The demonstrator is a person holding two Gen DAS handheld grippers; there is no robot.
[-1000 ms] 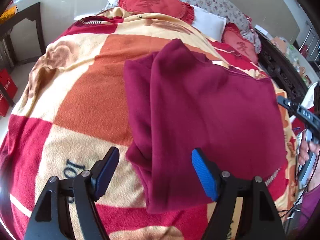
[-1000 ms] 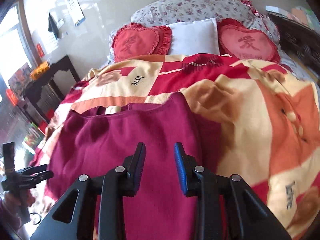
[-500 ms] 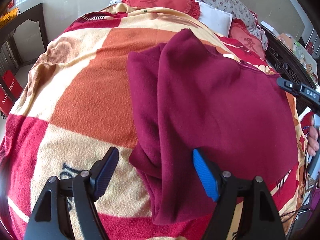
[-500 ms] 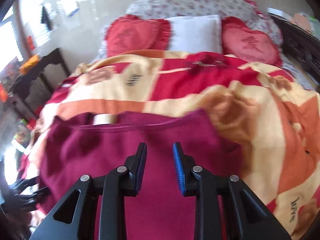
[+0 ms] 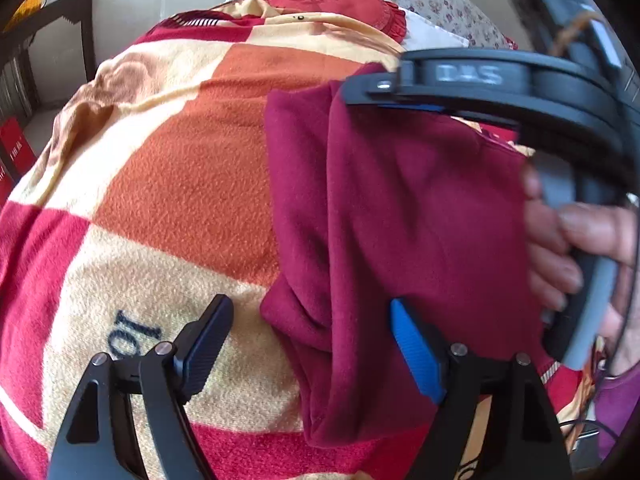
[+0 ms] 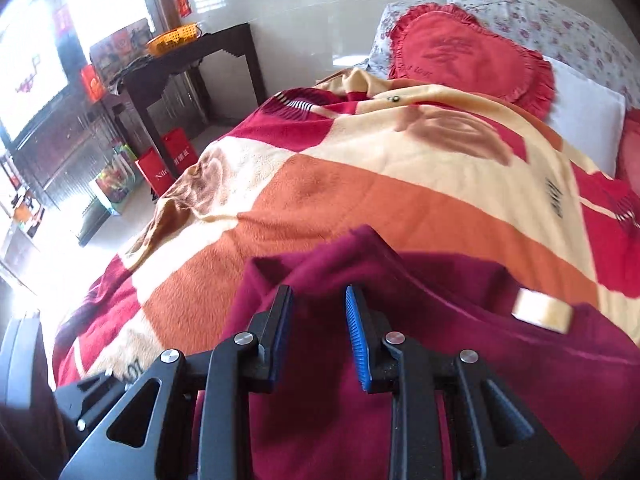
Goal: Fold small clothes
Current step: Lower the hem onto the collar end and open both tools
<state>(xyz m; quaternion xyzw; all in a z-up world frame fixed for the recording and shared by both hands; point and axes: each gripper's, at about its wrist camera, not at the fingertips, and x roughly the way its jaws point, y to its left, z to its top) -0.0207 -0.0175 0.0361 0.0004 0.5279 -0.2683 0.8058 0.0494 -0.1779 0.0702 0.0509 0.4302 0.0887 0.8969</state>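
Left gripper: its jaws are held wide apart, nothing between the pads; it is poised low over the near left edge of the garment, whose folded edge lies between the two fingers.
Right gripper: its jaws are set with a narrow gap, and no cloth is seen pinched between the pads; it is seen over the garment's upper shoulder corner. In the left wrist view it reaches across the top of the garment, gripped by the person's hand.
Maroon sweater: it is laid flat on the bed, its left side already folded over onto the body, so a doubled edge runs down its left side; a pale neck label is shown at the collar.
Blanket: a checked cover of orange, cream and red is spread under the sweater, with dark lettering near the left gripper.
Heart cushion: it is propped at the head of the bed, well apart from the sweater, beside a white pillow.
Dark side table: it is placed against the wall left of the bed, with an orange basket on top and red bags on the floor beside it.
Obstruction: in the left wrist view the sweater's right side is partly hidden by the right gripper's body and the hand.
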